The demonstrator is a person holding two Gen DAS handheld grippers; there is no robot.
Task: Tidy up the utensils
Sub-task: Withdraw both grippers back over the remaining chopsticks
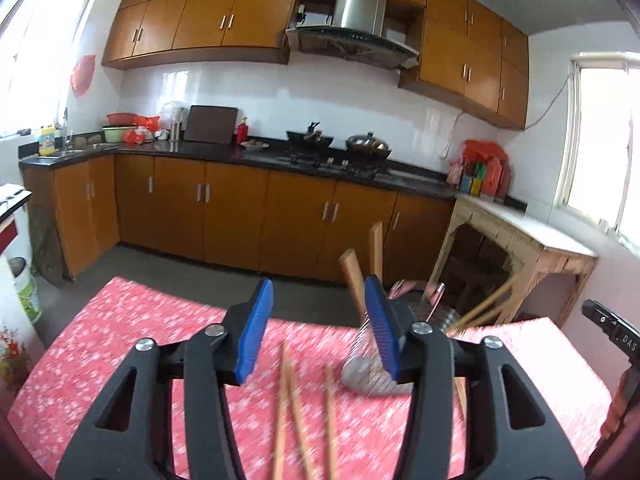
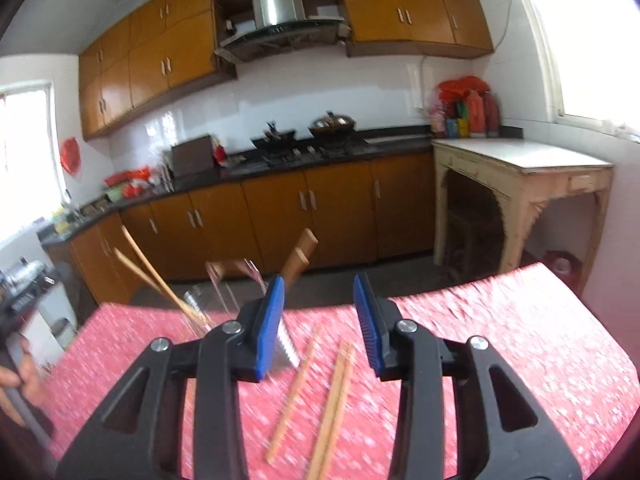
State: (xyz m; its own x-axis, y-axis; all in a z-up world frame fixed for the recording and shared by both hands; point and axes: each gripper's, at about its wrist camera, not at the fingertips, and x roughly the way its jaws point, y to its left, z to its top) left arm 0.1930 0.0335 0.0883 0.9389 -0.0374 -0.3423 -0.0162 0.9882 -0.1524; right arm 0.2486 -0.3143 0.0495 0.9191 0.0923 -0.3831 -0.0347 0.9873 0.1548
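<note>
My left gripper is open over a table with a red flowered cloth, nothing between its blue pads. Several loose wooden chopsticks lie on the cloth below it. Behind its right finger stands a clear jar holding chopsticks and other utensils, beside a wooden-handled tool with a ribbed metal blade; all are blurred. My right gripper is open too and holds nothing. More chopsticks lie under it, with the jar to its left.
Brown kitchen cabinets and a black counter with woks run along the far wall across a strip of floor. A pale side table stands at the right by a window. A hand shows at the left edge of the right wrist view.
</note>
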